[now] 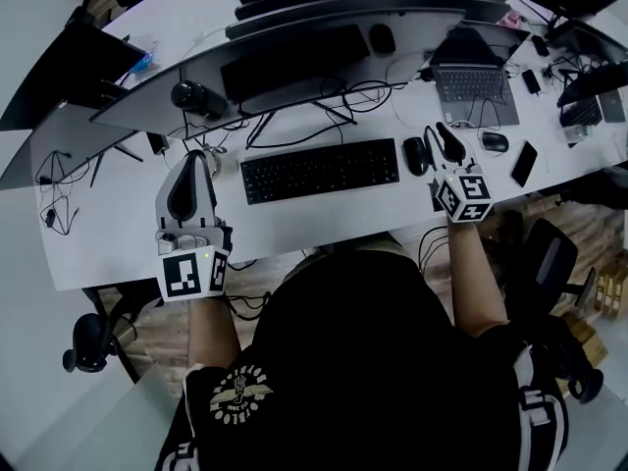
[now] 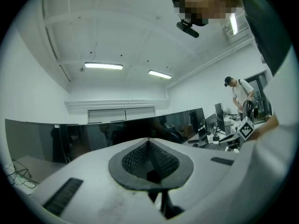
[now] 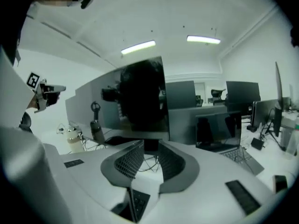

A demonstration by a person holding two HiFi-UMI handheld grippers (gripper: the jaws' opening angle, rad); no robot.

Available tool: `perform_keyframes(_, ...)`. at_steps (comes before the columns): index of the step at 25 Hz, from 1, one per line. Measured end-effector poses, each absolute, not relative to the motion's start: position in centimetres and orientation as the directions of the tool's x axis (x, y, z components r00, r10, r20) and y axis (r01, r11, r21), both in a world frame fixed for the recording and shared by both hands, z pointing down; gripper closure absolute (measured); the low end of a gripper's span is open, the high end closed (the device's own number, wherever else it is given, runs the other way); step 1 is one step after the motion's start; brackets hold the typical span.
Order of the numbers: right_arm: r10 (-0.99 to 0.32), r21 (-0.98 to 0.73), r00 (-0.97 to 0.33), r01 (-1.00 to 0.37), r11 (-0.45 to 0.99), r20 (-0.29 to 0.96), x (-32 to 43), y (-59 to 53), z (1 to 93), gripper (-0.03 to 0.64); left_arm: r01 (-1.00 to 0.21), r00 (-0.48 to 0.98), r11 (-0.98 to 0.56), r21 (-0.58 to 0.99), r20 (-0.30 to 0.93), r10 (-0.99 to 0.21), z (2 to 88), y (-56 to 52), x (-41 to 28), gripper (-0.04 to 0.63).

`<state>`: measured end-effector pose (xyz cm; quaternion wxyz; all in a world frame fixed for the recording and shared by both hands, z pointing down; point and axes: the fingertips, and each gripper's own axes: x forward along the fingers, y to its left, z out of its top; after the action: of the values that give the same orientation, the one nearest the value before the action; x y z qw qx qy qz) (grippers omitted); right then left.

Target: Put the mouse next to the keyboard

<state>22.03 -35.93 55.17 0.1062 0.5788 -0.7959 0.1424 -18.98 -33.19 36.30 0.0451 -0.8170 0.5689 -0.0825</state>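
Note:
A black mouse (image 1: pixel 416 155) lies on the white desk (image 1: pixel 118 214), just off the right end of the black keyboard (image 1: pixel 319 170). My right gripper (image 1: pixel 437 131) stands close to the right of that mouse, apart from it. In the right gripper view the right gripper (image 3: pixel 149 160) is open by a narrow gap with nothing between the pads, and a corner of the keyboard (image 3: pixel 137 205) shows below. My left gripper (image 1: pixel 196 157) rests left of the keyboard. The left gripper view shows the left gripper (image 2: pixel 149 146) shut and empty, tilted up toward the ceiling.
Curved monitors (image 1: pixel 294 62) stand behind the keyboard, with cables (image 1: pixel 294 126) in front. A laptop (image 1: pixel 476 77), a second mouse (image 1: pixel 494 142) and a phone (image 1: pixel 524 163) lie to the right. A dark bottle (image 1: pixel 191 96) lies at the back left. An office chair (image 1: pixel 549 263) is at the right.

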Motion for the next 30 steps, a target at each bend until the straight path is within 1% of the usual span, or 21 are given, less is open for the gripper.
perform_keyframes(3,-0.925,-0.078,-0.311,-0.95,0.301,0.218,20.8,-35.3,50.0,0.583,-0.924,0.337,-0.342,-0.173,0.059,-0.94,35.5,-32.5,-19.7,0.594)
perform_keyframes(5,-0.935,-0.06,-0.327,-0.945,0.322,0.139,19.7,-34.6,46.5,0.608,-0.928,0.325,-0.327,-0.181,0.039,-0.945,35.0,-32.0,-20.3,0.594)
perform_keyframes(8,-0.932,-0.025,-0.361,-0.933,0.36,0.037,17.7,-33.1,41.6,0.614,-0.93,0.316,-0.314,-0.192,0.019,-0.948,34.2,-31.4,-21.2,0.594)
perform_keyframes(13,-0.918,0.008,-0.392,-0.92,0.392,-0.065,15.1,-30.7,35.5,0.615,-0.923,0.333,-0.325,-0.206,-0.003,-0.943,33.0,-30.0,-21.9,0.594)
perform_keyframes(19,-0.916,0.016,-0.385,-0.923,0.386,-0.109,13.2,-28.6,33.0,0.616,-0.918,0.354,-0.346,-0.196,-0.008,-0.935,32.9,-28.1,-23.2,0.594)
perform_keyframes(30,-0.929,0.016,-0.354,-0.935,0.354,-0.104,11.2,-25.1,32.6,0.615,-0.923,0.348,-0.34,-0.181,-0.011,-0.938,32.9,-25.0,-26.6,0.594)
